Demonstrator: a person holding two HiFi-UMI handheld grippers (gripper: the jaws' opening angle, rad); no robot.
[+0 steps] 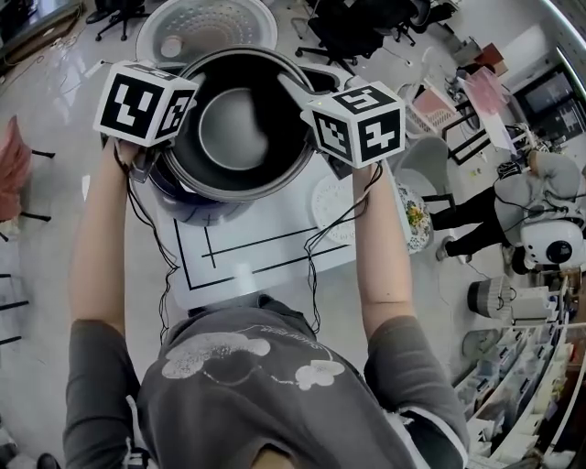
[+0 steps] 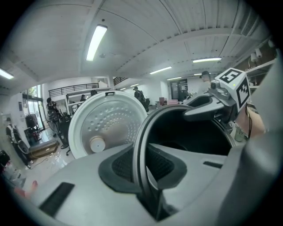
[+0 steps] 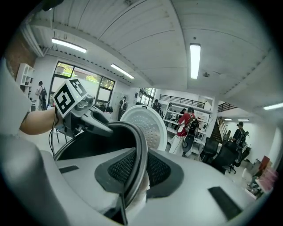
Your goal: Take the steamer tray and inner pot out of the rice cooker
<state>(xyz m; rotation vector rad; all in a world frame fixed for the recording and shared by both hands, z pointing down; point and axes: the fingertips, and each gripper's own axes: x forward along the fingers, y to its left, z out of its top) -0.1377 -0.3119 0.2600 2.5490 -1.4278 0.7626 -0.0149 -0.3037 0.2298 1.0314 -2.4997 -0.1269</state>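
Jaws of the left gripper (image 2: 141,170) are pinched shut on the thin rim of a round, dark metal inner pot (image 2: 188,139), and the right gripper (image 3: 134,173) is clamped the same way on the opposite side of that rim. The empty pot is held level between the two tools, just above the dark blue rice cooker body (image 1: 186,207), which is set on a white table mat marked with black lines (image 1: 265,258). The cooker's round white lid with a dimpled metal inner plate (image 1: 206,27) is stood open behind the pot.
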